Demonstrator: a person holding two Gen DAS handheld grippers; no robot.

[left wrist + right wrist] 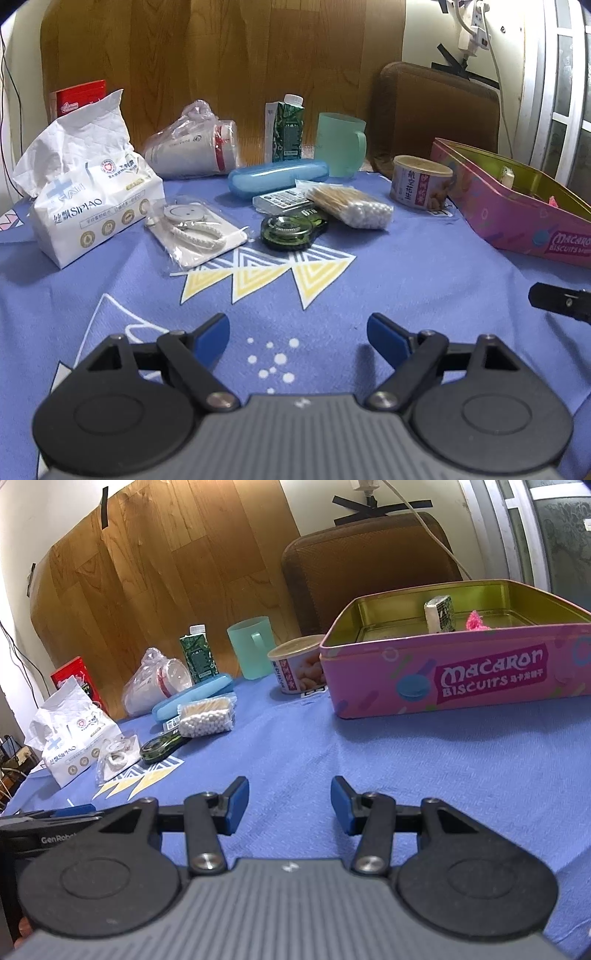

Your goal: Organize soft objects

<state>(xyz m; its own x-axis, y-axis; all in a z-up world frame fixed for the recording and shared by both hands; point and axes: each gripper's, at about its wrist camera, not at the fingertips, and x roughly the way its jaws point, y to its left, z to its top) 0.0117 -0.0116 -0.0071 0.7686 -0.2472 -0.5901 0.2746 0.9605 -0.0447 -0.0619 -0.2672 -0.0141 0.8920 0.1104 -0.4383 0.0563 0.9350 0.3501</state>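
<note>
A white tissue pack [92, 206] lies at the left on the blue cloth; it also shows in the right wrist view [72, 746]. A bag of cotton swabs [351, 205] lies mid-table, also in the right wrist view [208, 716]. An open pink Macaron biscuit tin [454, 679] stands at the right and holds a small silver-green block [439, 613] and something pink [478, 622]; the tin also shows in the left wrist view [517, 210]. My left gripper [298, 338] is open and empty over the cloth. My right gripper [290, 805] is open and empty, short of the tin.
A bagged paper cup [195, 147], green carton [288, 131], teal mug [341, 147], blue case [277, 177], peanut can [421, 182], green tape dispenser [291, 229], bagged white cord [195, 230] and calculator [284, 201] crowd the back. A red box [77, 98] stands far left.
</note>
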